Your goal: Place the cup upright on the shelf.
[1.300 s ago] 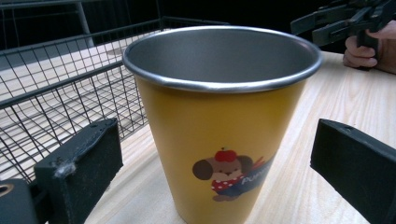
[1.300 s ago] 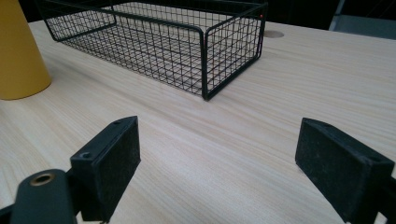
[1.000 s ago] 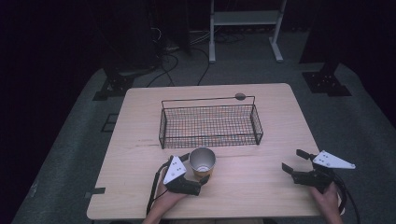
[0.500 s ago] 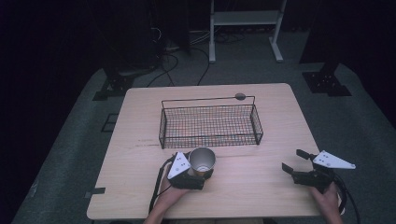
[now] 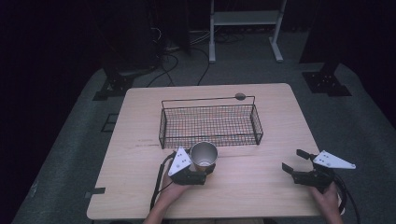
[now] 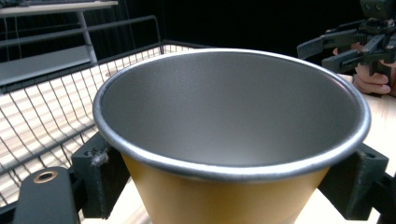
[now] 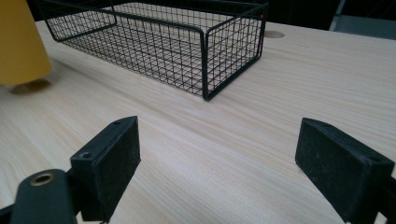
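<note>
Left gripper (image 5: 201, 173) clamped on cup (image 5: 204, 156), now lifted nearer basket (image 5: 210, 122); right gripper (image 5: 295, 164) open, unmoved.

- A light wooden rectangular table (image 5: 280, 121) with rounded corners stands on a grey carpeted floor (image 5: 74, 154) in a dim room; light falls on the tabletop while the surroundings drop off into darkness.
- Beyond the table's far edge, a white metal frame stand (image 5: 245, 18) rests on two long feet against a black backdrop.
- Black cables (image 5: 187, 51) trail across the carpet near the far left corner, beside a dark flat base plate (image 5: 114, 86).
- A second dark base plate (image 5: 327, 81) sits off the far right corner.
- A small round grey grommet (image 5: 240, 96) is set into the tabletop near the far edge.
</note>
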A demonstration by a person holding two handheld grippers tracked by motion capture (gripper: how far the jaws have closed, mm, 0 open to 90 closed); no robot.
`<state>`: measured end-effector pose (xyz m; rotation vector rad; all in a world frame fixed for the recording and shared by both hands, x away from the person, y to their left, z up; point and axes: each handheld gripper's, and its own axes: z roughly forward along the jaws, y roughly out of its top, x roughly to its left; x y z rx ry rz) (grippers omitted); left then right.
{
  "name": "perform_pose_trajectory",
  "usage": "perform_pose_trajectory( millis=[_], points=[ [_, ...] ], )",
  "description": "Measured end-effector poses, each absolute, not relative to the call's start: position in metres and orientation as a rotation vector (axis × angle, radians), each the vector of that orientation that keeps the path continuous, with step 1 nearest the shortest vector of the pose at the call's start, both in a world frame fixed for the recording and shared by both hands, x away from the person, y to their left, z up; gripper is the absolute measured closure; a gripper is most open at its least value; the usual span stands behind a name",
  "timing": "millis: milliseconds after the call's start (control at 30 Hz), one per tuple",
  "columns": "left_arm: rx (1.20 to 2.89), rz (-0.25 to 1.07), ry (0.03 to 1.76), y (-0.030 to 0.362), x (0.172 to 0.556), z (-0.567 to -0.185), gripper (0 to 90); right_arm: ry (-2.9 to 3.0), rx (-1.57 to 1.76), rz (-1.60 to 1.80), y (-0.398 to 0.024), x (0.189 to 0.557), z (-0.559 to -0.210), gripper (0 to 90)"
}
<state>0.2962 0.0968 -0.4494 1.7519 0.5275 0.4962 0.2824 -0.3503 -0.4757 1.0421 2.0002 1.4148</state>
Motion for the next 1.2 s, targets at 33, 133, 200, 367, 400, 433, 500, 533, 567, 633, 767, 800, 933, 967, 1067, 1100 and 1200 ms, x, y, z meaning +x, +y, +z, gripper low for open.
perform_pose_trajectory(
  millis=[33,133,200,367,400,433,500,533,567,633,767,800,933,967,1067,1100,1200],
  points=[
    [1.752,0.496,0.528,0.097,0.296,-0.449,14.3,2.000,1.042,1.415,-0.350,0.282,-0.476,13.0],
    [1.742,0.491,0.515,0.094,0.303,-0.439,14.3,2.002,1.037,1.409,-0.350,0.282,-0.476,13.0],
    [1.742,0.500,0.503,0.093,0.306,-0.434,14.3,2.002,1.038,1.408,-0.350,0.282,-0.476,13.0],
    [1.737,0.506,0.490,0.091,0.312,-0.425,14.3,1.999,1.040,1.411,-0.350,0.282,-0.476,13.0],
    [1.742,0.507,0.488,0.090,0.316,-0.420,14.4,1.999,1.041,1.409,-0.350,0.282,-0.476,13.0],
    [1.742,0.506,0.485,0.089,0.316,-0.419,14.4,1.999,1.043,1.410,-0.350,0.282,-0.476,13.0],
    [1.738,0.508,0.479,0.088,0.318,-0.417,14.4,1.998,1.044,1.412,-0.350,0.282,-0.476,13.0],
    [1.740,0.509,0.474,0.088,0.320,-0.414,14.4,1.998,1.044,1.414,-0.351,0.282,-0.476,13.0],
    [1.735,0.522,0.472,0.088,0.322,-0.409,14.4,1.998,1.043,1.415,-0.351,0.282,-0.476,13.0],
    [1.730,0.508,0.470,0.088,0.326,-0.405,14.4,1.999,1.041,1.412,-0.350,0.282,-0.476,13.0],
    [1.741,0.516,0.454,0.087,0.332,-0.397,14.5,1.997,1.043,1.417,-0.351,0.282,-0.476,13.0],
    [1.744,0.515,0.450,0.086,0.337,-0.392,14.4,1.996,1.040,1.419,-0.351,0.282,-0.476,13.0],
    [1.746,0.511,0.453,0.085,0.349,-0.384,14.4,1.996,1.040,1.417,-0.351,0.282,-0.476,13.0],
    [1.746,0.511,0.453,0.085,0.349,-0.384,14.5,1.996,1.040,1.417,-0.351,0.282,-0.476,13.0],
    [1.741,0.507,0.456,0.085,0.360,-0.377,14.5,1.995,1.040,1.418,-0.351,0.282,-0.476,13.0],
    [1.737,0.499,0.462,0.085,0.363,-0.376,14.5,1.996,1.041,1.418,-0.351,0.282,-0.476,13.0],
    [1.740,0.493,0.461,0.084,0.370,-0.373,14.5,1.995,1.041,1.419,-0.351,0.282,-0.476,13.0]
  ],
)
